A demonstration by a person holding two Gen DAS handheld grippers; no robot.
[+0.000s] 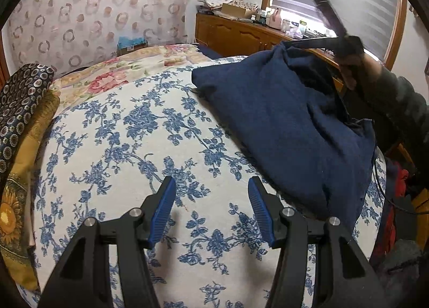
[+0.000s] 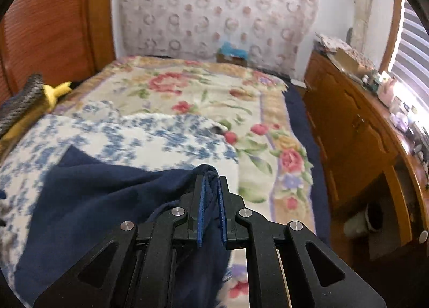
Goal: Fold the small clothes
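A dark navy garment (image 1: 281, 120) lies on the blue-flowered white bedspread (image 1: 128, 131), with its far right edge lifted. My right gripper (image 2: 211, 182) is shut on a bunched edge of the navy garment (image 2: 102, 200) and holds it up above the bed; it shows blurred in the left wrist view (image 1: 346, 50). My left gripper (image 1: 211, 187) is open and empty, low over the bedspread just left of the garment's near edge.
A folded dark circle-patterned cloth (image 1: 18, 104) and a sunflower-print cloth (image 1: 16, 200) lie at the bed's left. A rose-patterned blanket (image 2: 214, 98) covers the far bed. A wooden dresser (image 2: 354, 131) with clutter stands at the right under a window.
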